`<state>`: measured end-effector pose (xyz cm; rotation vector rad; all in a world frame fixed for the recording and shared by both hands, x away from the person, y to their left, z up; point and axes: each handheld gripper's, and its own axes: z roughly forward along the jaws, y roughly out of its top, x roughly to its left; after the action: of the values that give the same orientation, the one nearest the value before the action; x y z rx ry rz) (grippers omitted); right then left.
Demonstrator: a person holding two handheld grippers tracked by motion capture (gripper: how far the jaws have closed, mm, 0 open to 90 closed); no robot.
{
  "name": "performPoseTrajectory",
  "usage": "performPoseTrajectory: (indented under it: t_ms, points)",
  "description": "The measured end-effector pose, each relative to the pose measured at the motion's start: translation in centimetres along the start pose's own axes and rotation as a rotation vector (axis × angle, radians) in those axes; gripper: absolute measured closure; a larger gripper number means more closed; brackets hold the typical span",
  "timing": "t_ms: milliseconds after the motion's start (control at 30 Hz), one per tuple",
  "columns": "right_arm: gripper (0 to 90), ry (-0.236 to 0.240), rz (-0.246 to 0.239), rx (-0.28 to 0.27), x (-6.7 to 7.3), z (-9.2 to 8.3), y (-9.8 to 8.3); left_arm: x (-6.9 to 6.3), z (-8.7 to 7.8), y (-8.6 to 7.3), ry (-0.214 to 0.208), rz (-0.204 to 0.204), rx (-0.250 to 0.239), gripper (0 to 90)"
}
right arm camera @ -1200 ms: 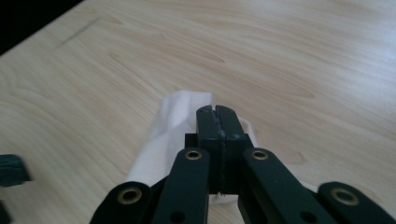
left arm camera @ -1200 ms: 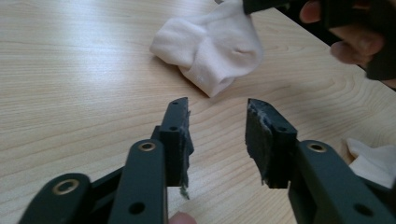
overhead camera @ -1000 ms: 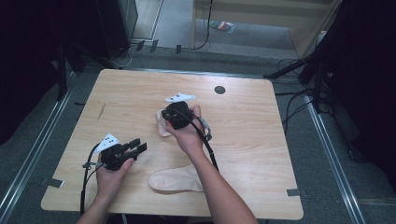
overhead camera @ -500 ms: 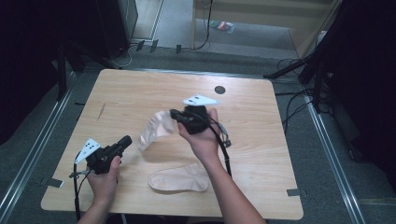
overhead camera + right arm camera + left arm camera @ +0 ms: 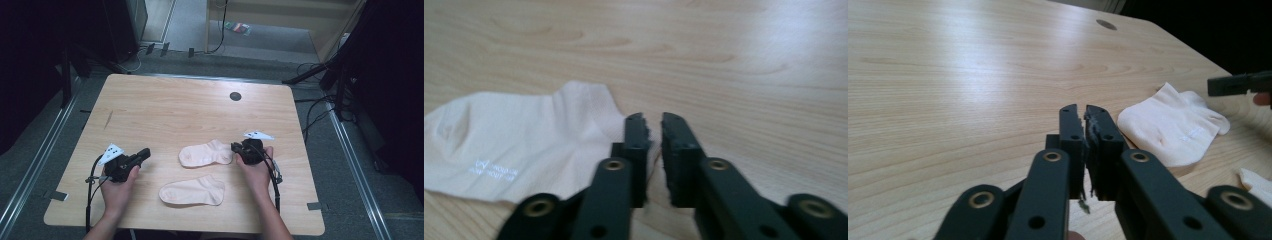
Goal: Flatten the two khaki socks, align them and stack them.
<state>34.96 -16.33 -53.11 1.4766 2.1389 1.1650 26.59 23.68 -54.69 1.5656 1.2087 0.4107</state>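
Observation:
Two pale pink ankle socks lie flat on the wooden table (image 5: pixel 165 107). The farther sock (image 5: pixel 205 152) (image 5: pixel 519 145) (image 5: pixel 1173 127) has its cuff right at my right gripper (image 5: pixel 235 147) (image 5: pixel 654 122). The jaws stand a narrow gap apart, with wood showing between them; the sock's edge lies under the left jaw. The nearer sock (image 5: pixel 192 191) lies closer to the front edge, and its corner (image 5: pixel 1255 182) shows in the left gripper view. My left gripper (image 5: pixel 142 154) (image 5: pixel 1084 112) rests low on the table left of both socks, jaws pressed together and empty.
A dark round grommet hole (image 5: pixel 235 96) (image 5: pixel 1106 24) sits near the table's far edge. Black stands and cables (image 5: pixel 320 75) crowd the floor beyond the right side. Tape marks (image 5: pixel 59 196) stick at the table's front corners.
The right gripper has come down and towards the front, laying the lifted sock flat on the table. The left gripper has shifted right, towards the socks.

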Motion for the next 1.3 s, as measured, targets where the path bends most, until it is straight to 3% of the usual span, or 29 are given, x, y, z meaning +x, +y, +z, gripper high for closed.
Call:
performPoseTrajectory:
  t_ms: [100,133,167,233,267,333,467,500,633,833,867,1000,1100,1133,1233,1300]
  points:
    - [74.7,0.007,0.023,-0.024,-0.2,-0.4,0.1,-0.5,0.6,0.4,-0.025,-0.005,0.028,74.5]
    - [68.7,0.013,0.031,-0.032,-0.3,-0.5,0.2,-1.4,1.4,0.8,-0.033,0.026,0.076,71.2]
    - [66.6,0.016,0.028,-0.034,-0.3,-0.4,0.1,-1.4,1.4,0.8,-0.033,0.026,0.076,69.8]
    - [64.8,0.018,0.023,-0.032,-0.2,-0.2,0.1,-2.6,2.3,1.1,-0.008,0.111,0.092,68.0]
    - [62.2,0.016,0.007,-0.028,0.1,0.0,0.0,-3.4,3.3,1.5,-0.033,0.143,0.132,65.3]
    - [60.3,0.005,-0.019,-0.03,0.4,0.2,0.0,-3.8,3.9,1.6,-0.042,0.149,0.155,63.5]
    - [60.2,-0.01,-0.023,-0.017,0.4,0.7,-0.2,-5.0,6.3,1.9,-0.064,0.151,0.249,62.2]
    - [60.2,-0.01,-0.023,-0.017,0.4,0.7,-0.2,-5.0,6.3,1.9,-0.064,0.151,0.249,62.1]
    - [60.2,-0.021,-0.023,-0.005,0.3,1.3,-0.5,-5.6,7.3,1.7,-0.02,0.157,0.308,65.2]
    - [61.0,-0.035,-0.069,0.012,0.9,1.6,-0.7,-6.5,8.0,1.5,0.007,0.172,0.328,62.1]
    - [63.1,-0.047,-0.095,0.014,1.1,1.7,-0.9,-6.7,8.2,1.4,0.037,0.204,0.333,62.4]
    - [71.6,-0.066,-0.126,0.005,1.4,1.6,-1.2,-7.1,8.4,1.1,0.071,0.252,0.344,65.5]
    - [75.1,-0.068,-0.141,0.001,1.5,1.5,-1.4,-7.1,8.4,1.1,0.066,0.263,0.348,70.4]
    - [80.2,-0.073,-0.12,-0.004,1.7,1.4,-1.6,-7.1,8.4,1.0,0.062,0.265,0.343,75.7]
    - [83.8,-0.072,-0.118,-0.003,1.9,1.4,-1.6,-7.0,8.4,1.0,0.042,0.255,0.346,87.2]
    - [86.2,-0.082,-0.117,-0.002,2.1,1.3,-1.7,-7.0,8.4,1.0,0.033,0.253,0.345,88.1]
